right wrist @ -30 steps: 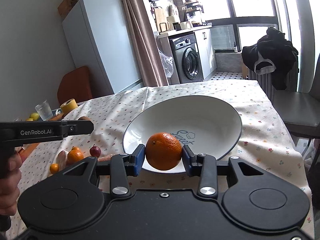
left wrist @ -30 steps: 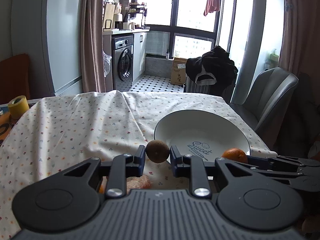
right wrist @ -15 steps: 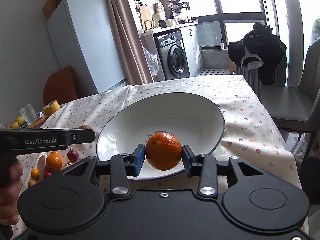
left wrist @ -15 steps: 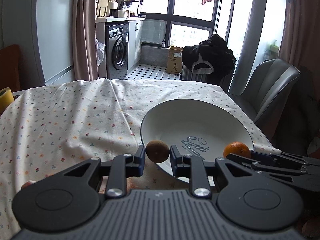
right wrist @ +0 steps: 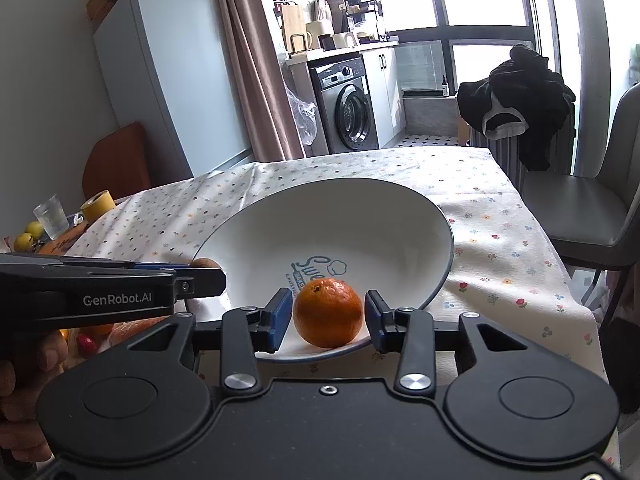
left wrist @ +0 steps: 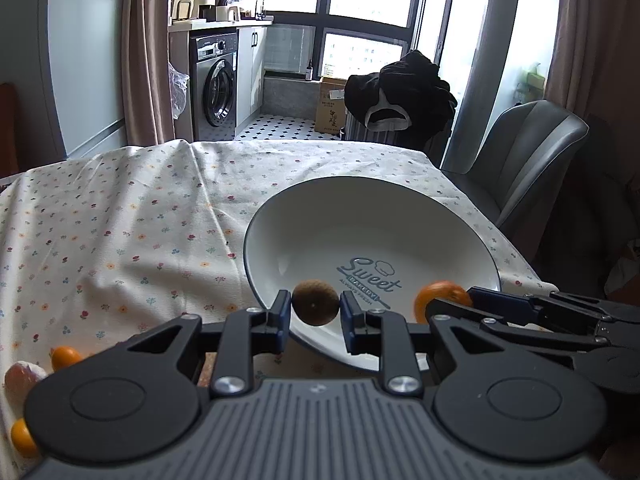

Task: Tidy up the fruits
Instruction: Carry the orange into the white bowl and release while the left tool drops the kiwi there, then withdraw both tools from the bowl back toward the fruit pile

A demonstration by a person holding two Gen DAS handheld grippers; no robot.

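A white bowl (left wrist: pixel 360 208) marked "Sweet" sits on the flowered tablecloth. My left gripper (left wrist: pixel 316 312) is shut on a brown kiwi (left wrist: pixel 316 307) and holds it over the bowl's near left rim. In the right wrist view, an orange (right wrist: pixel 328 312) rests inside the bowl (right wrist: pixel 320 220) at its near edge. My right gripper (right wrist: pixel 328 318) stands open around it, with a small gap between each pad and the fruit. The left wrist view shows the same orange (left wrist: pixel 436 292) beside the right gripper's fingers.
Small oranges (left wrist: pixel 66 356) and a red fruit (right wrist: pixel 86 342) lie on the cloth left of the bowl. A yellow tape roll (right wrist: pixel 96 206), a glass (right wrist: pixel 50 216) and yellow fruit (right wrist: pixel 30 234) stand at the far left. A grey chair (right wrist: pixel 592 216) is beside the table's right edge.
Both grippers moved forward over the bowl. The right gripper opened and let go of the orange, which now sits in the bowl. The left still holds the kiwi.
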